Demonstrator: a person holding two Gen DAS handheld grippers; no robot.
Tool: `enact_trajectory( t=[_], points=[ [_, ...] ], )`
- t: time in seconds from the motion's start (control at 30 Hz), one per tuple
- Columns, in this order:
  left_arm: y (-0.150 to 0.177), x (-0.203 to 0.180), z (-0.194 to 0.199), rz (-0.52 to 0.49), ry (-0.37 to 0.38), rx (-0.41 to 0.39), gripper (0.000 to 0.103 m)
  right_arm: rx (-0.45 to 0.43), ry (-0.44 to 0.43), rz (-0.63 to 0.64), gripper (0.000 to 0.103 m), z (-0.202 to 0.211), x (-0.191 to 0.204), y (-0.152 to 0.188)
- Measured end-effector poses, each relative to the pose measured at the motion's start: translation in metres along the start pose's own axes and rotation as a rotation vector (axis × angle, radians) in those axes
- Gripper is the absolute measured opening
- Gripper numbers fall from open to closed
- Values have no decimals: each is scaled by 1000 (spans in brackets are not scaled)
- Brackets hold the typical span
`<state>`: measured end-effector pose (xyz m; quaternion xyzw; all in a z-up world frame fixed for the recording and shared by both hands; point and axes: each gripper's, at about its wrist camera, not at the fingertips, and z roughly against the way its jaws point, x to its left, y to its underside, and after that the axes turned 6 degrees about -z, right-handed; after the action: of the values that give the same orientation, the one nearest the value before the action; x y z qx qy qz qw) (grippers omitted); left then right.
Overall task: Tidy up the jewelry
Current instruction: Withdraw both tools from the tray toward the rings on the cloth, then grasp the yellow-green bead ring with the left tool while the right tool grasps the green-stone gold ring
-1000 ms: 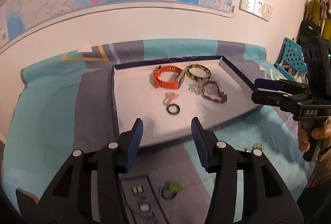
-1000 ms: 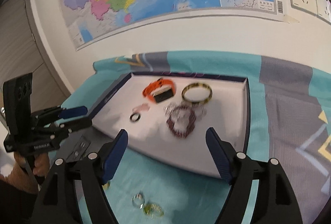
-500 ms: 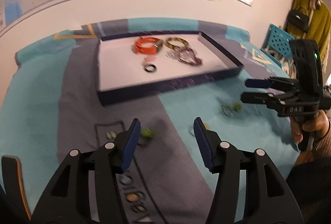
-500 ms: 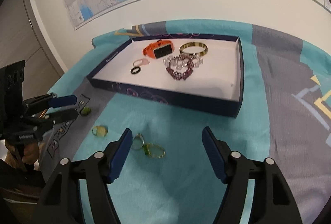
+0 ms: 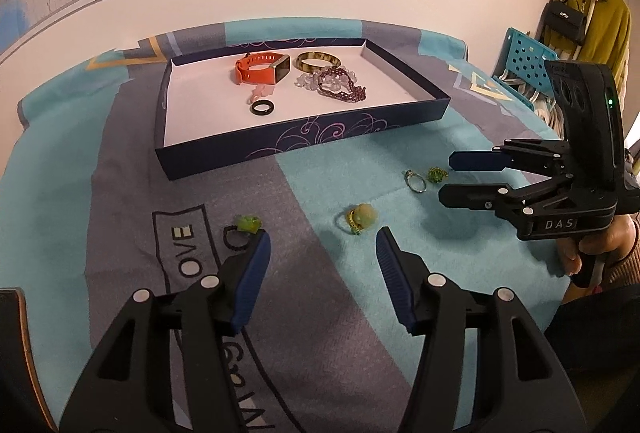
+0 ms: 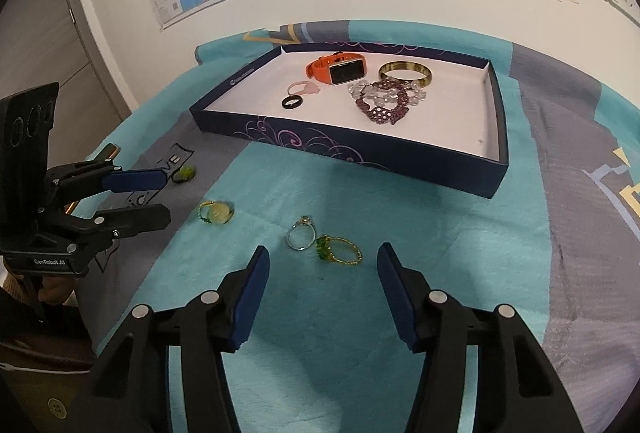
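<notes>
Right wrist view: our right gripper [image 6: 322,267] has just been closing, nothing yet between its jaws, above a thin silver ring [image 6: 301,236] and gold beaded ring with green stone [image 6: 339,250] on the teal cloth [image 6: 420,233]. Our left gripper [image 5: 323,253] stands apart and empty near a yellow-stone ring [image 5: 361,218], short of the navy cardboard tray [image 5: 304,143].

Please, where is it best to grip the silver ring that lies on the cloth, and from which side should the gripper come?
The silver ring lies flat on the cloth, close to the green-stone gold ring. The right gripper, open and empty, is probably best: come from above and pinch the thin band across its far-left part, beside the raised setting, away from the gold ring, so only one ring is caught.
</notes>
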<state>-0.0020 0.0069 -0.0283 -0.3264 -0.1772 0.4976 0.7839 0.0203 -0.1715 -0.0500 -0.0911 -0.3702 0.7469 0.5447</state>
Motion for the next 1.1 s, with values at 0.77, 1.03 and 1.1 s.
enact_trajectory(
  t=[0.77, 1.03, 1.1],
  points=[
    [-15, -18, -33, -37, 29, 70, 49, 8, 21, -7, 36, -7, -3, -6],
    [-18, -20, -36, -38, 18, 74, 25, 11, 27, -1, 33, -9, -2, -5],
    [-18, -20, -37, -40, 16, 76, 22, 12, 28, -1, 33, -9, -3, -5]
  ],
)
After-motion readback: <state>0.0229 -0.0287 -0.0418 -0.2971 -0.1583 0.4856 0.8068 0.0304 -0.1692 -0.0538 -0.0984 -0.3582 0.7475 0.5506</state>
